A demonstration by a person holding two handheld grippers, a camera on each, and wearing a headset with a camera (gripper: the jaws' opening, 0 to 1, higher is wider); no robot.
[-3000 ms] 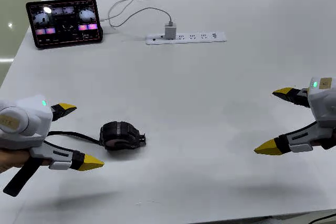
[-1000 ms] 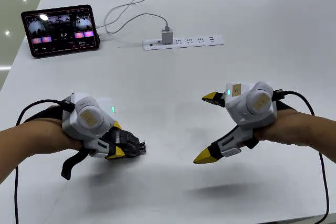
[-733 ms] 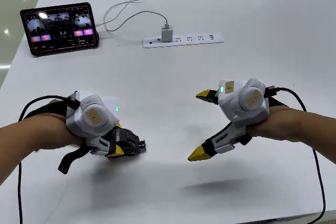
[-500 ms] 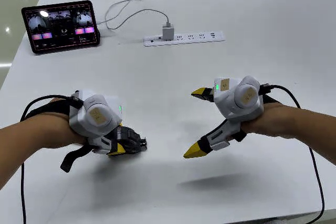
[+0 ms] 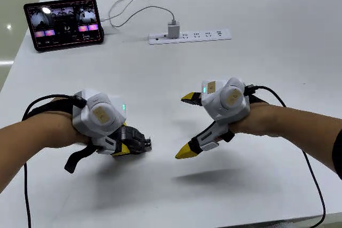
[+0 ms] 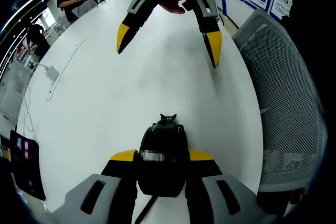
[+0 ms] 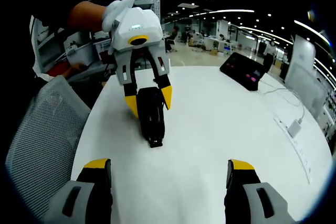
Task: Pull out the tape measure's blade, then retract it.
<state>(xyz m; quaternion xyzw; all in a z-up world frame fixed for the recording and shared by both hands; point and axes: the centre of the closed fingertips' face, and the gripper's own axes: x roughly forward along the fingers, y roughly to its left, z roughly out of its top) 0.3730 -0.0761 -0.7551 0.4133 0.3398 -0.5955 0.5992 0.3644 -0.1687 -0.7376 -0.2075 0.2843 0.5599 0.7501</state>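
Note:
A black tape measure (image 5: 133,143) lies on the white table (image 5: 176,73), its blade hook (image 5: 149,142) pointing right. My left gripper (image 5: 122,146) is shut on its body; in the left gripper view the yellow-tipped jaws clamp both sides of the tape measure (image 6: 163,153). The right gripper (image 5: 186,126) hangs open a short way to the right, facing the hook, apart from it. The right gripper view looks along that open right gripper (image 7: 169,164) at the tape measure (image 7: 152,116) held by the left gripper (image 7: 149,100). No blade is drawn out.
A lit tablet (image 5: 64,22) stands at the back left. A white power strip (image 5: 189,36) with a charger (image 5: 173,28) and cable lies behind. A grey mesh chair (image 6: 283,103) stands by the table's near edge. Gripper cables trail along both arms.
The left gripper has come onto the tape measure and shut on it. The open right gripper has moved steadily left toward the hook end.

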